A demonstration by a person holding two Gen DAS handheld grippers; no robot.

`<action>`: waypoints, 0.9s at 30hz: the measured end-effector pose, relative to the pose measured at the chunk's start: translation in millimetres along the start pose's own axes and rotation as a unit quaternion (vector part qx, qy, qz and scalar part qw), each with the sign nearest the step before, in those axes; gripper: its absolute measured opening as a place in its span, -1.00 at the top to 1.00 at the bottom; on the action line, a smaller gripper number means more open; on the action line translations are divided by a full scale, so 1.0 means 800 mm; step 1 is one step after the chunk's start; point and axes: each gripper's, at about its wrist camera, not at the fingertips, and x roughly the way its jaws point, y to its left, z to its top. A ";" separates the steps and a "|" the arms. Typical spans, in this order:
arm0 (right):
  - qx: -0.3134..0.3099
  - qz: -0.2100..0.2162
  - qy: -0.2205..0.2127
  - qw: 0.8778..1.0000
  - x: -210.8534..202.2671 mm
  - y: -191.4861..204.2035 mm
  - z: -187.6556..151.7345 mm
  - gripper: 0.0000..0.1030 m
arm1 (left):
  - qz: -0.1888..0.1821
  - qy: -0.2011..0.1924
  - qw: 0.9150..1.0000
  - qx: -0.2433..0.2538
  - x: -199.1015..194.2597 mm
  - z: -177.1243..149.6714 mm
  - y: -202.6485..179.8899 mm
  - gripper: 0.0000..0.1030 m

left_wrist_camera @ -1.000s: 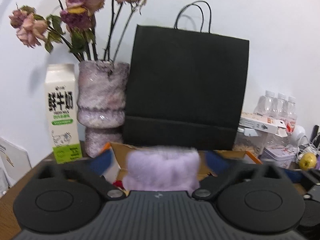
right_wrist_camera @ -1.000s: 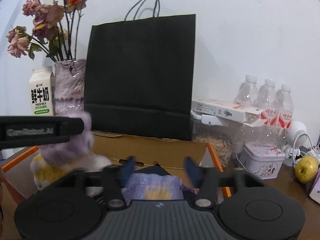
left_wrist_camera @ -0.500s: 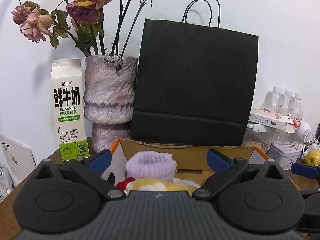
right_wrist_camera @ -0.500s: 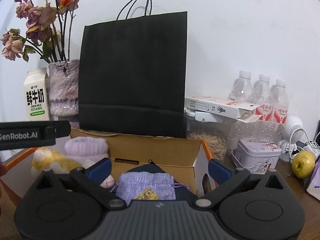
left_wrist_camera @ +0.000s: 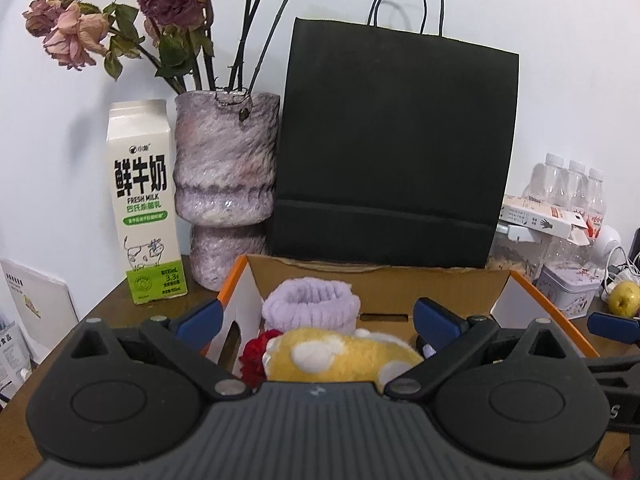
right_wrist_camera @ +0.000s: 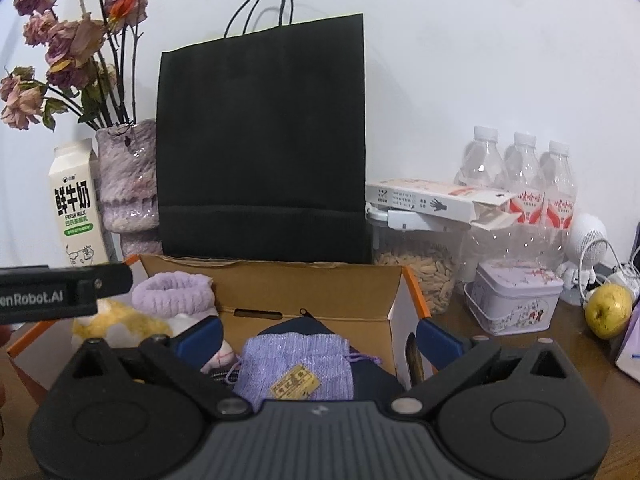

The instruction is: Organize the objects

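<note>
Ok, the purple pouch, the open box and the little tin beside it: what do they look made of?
Purple pouch: woven fabric, slight sheen, drawstring cord and a sewn label.
Open box: corrugated cardboard, matte brown inside, orange edges, torn-looking back rim.
Tin: probably thin metal, printed pattern, rolled lid rim; painted card cannot be ruled out.

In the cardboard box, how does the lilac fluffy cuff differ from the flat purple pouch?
The lilac fluffy cuff is thick, plush and ring-shaped with an open top; the flat purple pouch is thin, woven and flat. The cuff sits at the box's left, next to a yellow plush; the pouch lies in the middle on dark fabric and carries a gold label. Both are pale purple and lie inside the cardboard box.
</note>
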 end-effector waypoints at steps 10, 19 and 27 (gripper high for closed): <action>-0.007 0.000 0.000 1.000 -0.042 0.000 -0.008 -1.00 | -0.002 0.015 1.000 -0.013 -0.045 -0.009 0.017 -1.00; -0.011 0.009 -0.001 1.000 -0.112 0.008 -0.022 -1.00 | 0.004 0.025 0.999 -0.024 -0.110 -0.025 0.027 -1.00; -0.005 0.017 0.000 1.000 -0.181 0.016 -0.035 -1.00 | 0.005 0.029 0.999 -0.013 -0.179 -0.043 0.026 -1.00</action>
